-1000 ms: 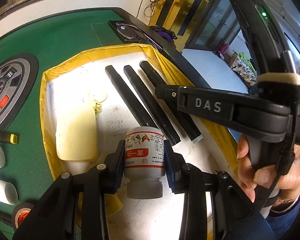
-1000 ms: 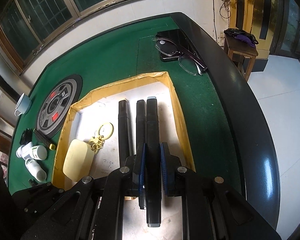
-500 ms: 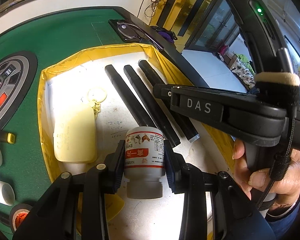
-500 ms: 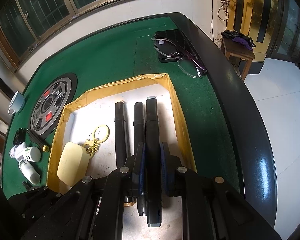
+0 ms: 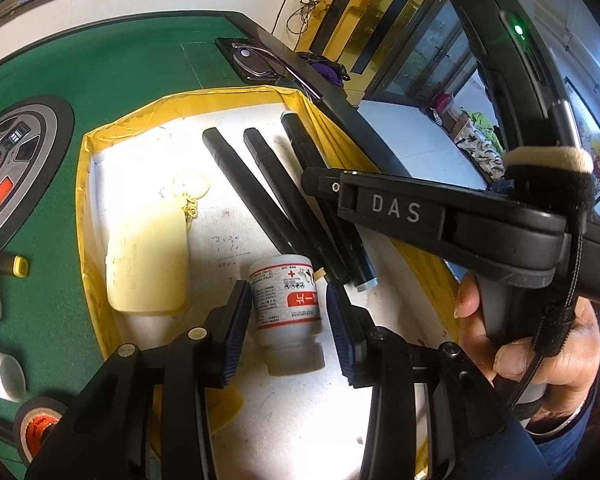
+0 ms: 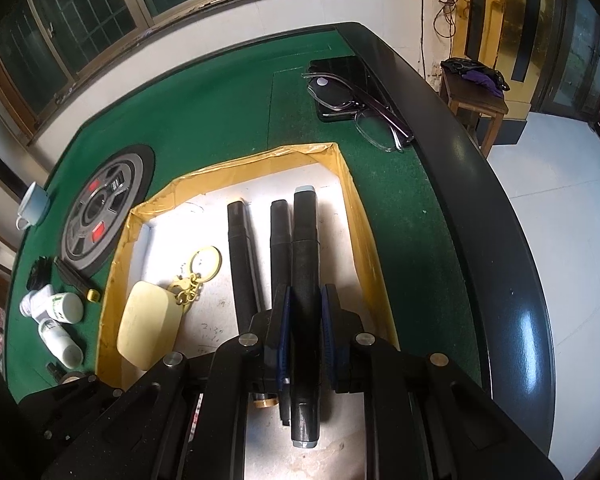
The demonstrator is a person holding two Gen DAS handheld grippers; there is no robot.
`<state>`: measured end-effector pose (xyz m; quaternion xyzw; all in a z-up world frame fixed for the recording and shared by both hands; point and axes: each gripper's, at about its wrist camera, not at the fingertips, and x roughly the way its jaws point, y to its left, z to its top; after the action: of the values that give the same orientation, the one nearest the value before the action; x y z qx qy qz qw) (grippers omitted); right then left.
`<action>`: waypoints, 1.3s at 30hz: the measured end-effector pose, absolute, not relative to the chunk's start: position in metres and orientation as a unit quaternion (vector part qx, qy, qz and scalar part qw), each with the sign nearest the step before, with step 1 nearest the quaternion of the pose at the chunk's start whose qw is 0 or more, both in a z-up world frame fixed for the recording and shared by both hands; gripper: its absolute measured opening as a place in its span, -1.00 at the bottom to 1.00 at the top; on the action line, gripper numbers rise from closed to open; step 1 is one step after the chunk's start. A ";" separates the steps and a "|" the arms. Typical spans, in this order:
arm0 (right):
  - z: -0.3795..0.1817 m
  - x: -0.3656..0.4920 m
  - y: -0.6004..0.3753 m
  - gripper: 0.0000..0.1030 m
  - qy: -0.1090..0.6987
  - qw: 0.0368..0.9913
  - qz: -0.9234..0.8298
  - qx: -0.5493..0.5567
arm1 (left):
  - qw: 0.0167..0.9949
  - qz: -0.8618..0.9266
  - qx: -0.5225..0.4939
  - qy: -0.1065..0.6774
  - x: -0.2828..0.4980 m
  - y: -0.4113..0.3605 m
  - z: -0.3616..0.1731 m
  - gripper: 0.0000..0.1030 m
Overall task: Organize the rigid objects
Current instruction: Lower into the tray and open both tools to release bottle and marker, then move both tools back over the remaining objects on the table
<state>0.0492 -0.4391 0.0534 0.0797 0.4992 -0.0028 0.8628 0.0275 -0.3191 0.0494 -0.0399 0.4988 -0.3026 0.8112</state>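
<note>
Fingers of the left gripper [image 5: 286, 322] are opening off the white bottle [image 5: 286, 304], set inside the yellow-edged tray [image 5: 85, 216]; right gripper [image 6: 305, 334] clamps the rightmost black marker [image 6: 305, 264], aligning it beside two others.

The table felt [image 6: 228, 112] was green. The tray [image 6: 352, 204] had yellow walls and a white floor. 3 markers [image 6: 305, 256] were black. The bottle [image 5: 286, 300] was white with a red label; the soap-shaped case [image 5: 148, 256] was pale yellow.

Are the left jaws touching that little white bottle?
Apart. The left wrist view shows tray floor on both sides between the white bottle and the opening left gripper.
</note>
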 end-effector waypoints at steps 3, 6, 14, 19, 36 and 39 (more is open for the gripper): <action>0.056 0.044 -0.442 -0.73 0.493 0.866 -0.004 0.086 | 0.810 -0.307 -0.043 0.498 0.023 -0.317 0.052 -0.29; 0.058 0.039 -0.443 -0.72 0.490 0.867 -0.003 0.092 | 0.809 -0.313 -0.041 0.496 0.018 -0.316 0.054 -0.19; 0.062 0.036 -0.443 -0.50 0.479 0.871 0.001 0.109 | 0.814 -0.325 -0.051 0.478 0.002 -0.301 0.069 -0.14; 0.083 0.007 -0.432 -0.50 0.446 0.885 0.022 0.132 | 0.826 -0.340 -0.057 0.446 -0.012 -0.280 0.088 -0.14; 0.086 -0.061 -0.325 -0.37 0.418 0.883 0.143 0.158 | 0.889 -0.252 -0.102 0.368 -0.039 -0.100 0.076 -0.14; 0.076 -0.059 -0.295 -0.37 0.432 0.874 0.165 0.147 | 0.890 -0.219 -0.126 0.380 -0.033 -0.056 0.054 -0.14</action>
<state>-0.0592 -0.2954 0.0757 0.1470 0.4320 0.1651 0.8743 -0.0331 -0.0565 0.0545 -0.1259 0.3800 -0.2195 0.8897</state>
